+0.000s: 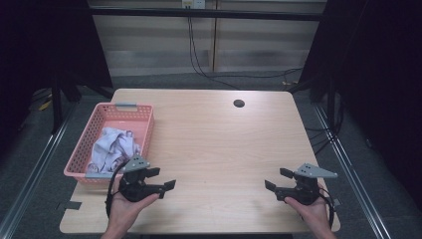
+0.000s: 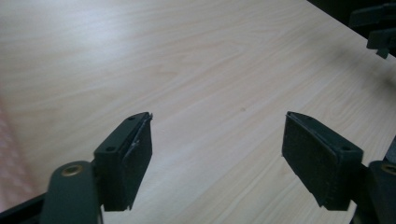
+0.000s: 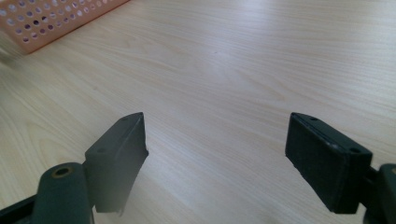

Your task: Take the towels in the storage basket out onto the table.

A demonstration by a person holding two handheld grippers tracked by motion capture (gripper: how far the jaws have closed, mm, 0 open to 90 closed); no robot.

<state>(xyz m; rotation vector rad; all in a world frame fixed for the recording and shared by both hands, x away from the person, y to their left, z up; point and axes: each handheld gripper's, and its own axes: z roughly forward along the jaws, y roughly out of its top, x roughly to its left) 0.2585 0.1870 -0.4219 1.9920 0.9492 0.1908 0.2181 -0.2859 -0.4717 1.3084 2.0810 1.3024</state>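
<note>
- High view: your left gripper (image 1: pixel 165 179) sits just beside the pink basket (image 1: pixel 144 112), which holds crumpled white cloth (image 1: pixel 113 147); your right gripper (image 1: pixel 276 179) is well apart, near the counter (image 1: pixel 219 149) right edge.
- Left gripper view: fingers (image 2: pixel 135 158) apart, nothing between them.
- Right gripper view: fingers (image 3: pixel 119 156) apart over bare counter, basket far left.

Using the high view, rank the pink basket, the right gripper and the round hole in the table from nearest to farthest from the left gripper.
1. Pink basket: just beyond the left gripper, at the table's left edge.
2. Right gripper: across the table's near side, to the right.
3. Round hole: far side of the table, right of centre.
</note>
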